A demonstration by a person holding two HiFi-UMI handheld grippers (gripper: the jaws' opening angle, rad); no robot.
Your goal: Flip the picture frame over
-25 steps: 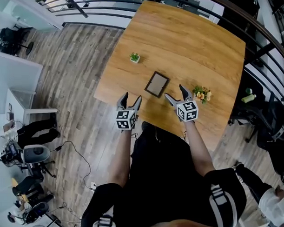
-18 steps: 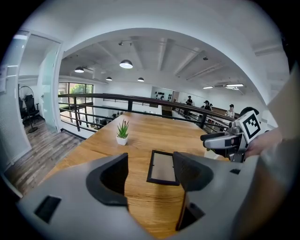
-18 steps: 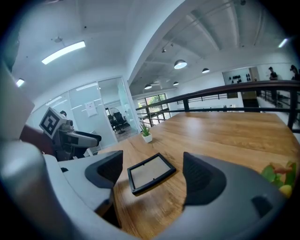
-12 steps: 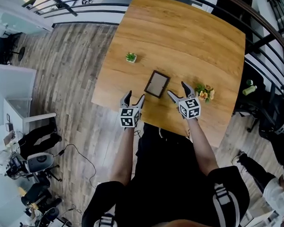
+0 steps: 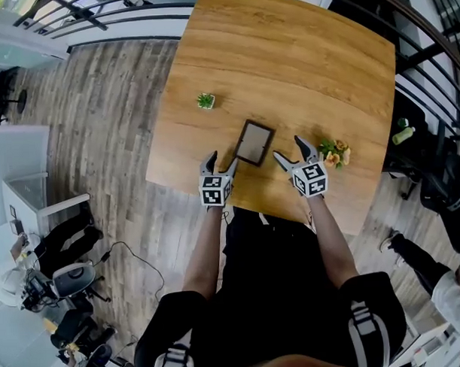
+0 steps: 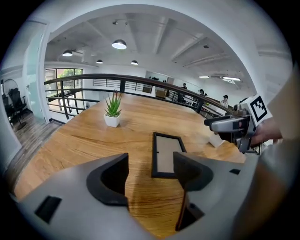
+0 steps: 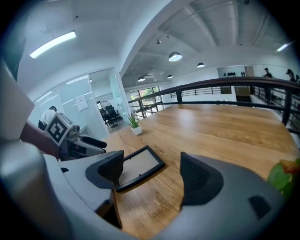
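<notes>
Picture frame [image 5: 253, 143] lies flat on the wooden surface [image 5: 301, 63], just ahead of and between both tongs, touching neither. Left tongs [image 5: 219, 160] stand wide open with nothing between the jaws. Right tongs [image 5: 289, 149] are equally open and empty, with flowers [image 5: 330, 151] just beside them.

The table [image 5: 301, 71] is honey-brown wood with darker, flowing grain. The picture frame [image 5: 254, 143] has a black border round a dull tan panel. At the frame's ten o'clock, a small plant [image 5: 205, 101] shows green leaves in a white pot. At its three o'clock, the flowers [image 5: 334, 153] are orange and yellow with green leaves. The left gripper [image 5: 222, 160] and right gripper [image 5: 287, 149] are grey with black jaw pads and black-on-white square marker patterns. The floor [image 5: 114, 108] is streaky grey-brown planking. The person's clothes [image 5: 271, 275] are black with white stripes.
</notes>
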